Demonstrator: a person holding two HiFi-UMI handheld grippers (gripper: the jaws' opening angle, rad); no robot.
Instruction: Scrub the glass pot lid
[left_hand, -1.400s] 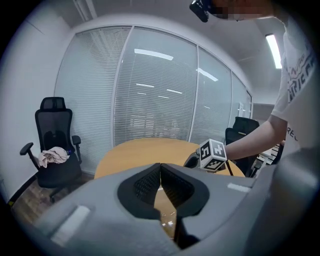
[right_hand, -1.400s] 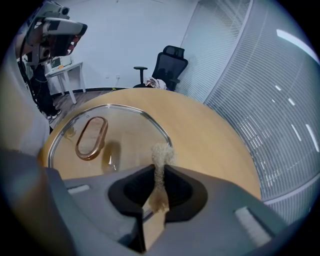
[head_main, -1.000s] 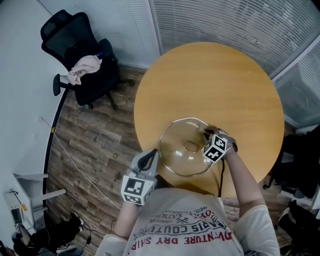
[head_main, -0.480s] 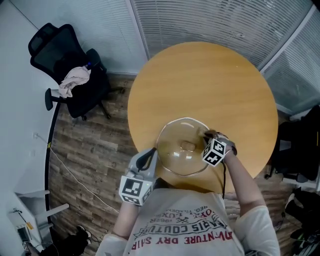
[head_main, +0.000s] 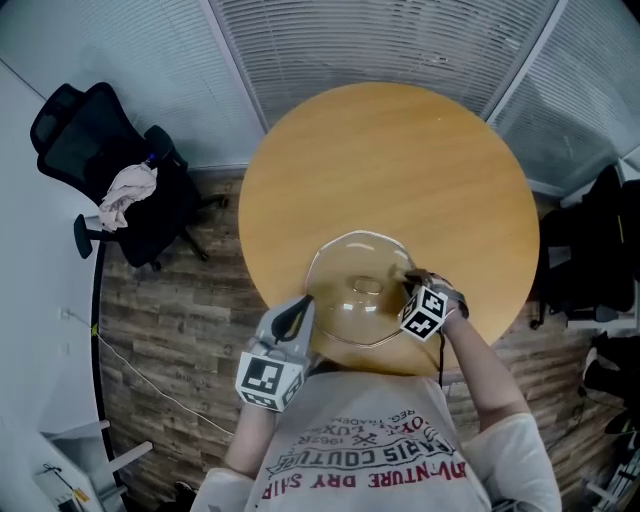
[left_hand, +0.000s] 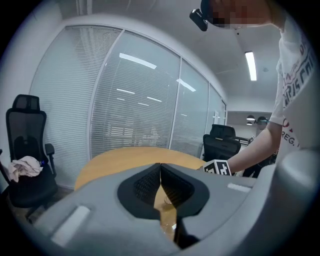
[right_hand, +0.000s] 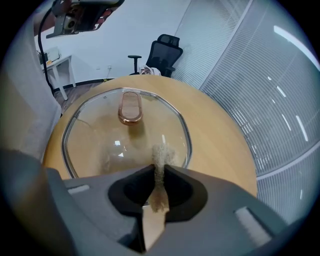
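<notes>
Your glass lid (head_main: 345, 268) lies dome up on the round table (head_main: 400, 150), at the edge nearest you. Its oblong copper handle (right_hand: 131, 106) runs straight away from your right gripper (right_hand: 159, 169). That gripper's jaws are clenched on a tan scrub pad (right_hand: 161, 152), which is pressed to the lid's near rim; the head view hides the pad behind the marker cube (head_main: 422, 312). Your left gripper (head_main: 300, 309) sits at the lid's left rim, jaws closed tip to tip, and its own view shows only a sliver of glass beneath them.

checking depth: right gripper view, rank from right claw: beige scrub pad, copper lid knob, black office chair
1. Beige scrub pad, in the right claw.
2. Copper lid knob, mid glass pot lid.
3. Black office chair, beyond the round wooden table.
</notes>
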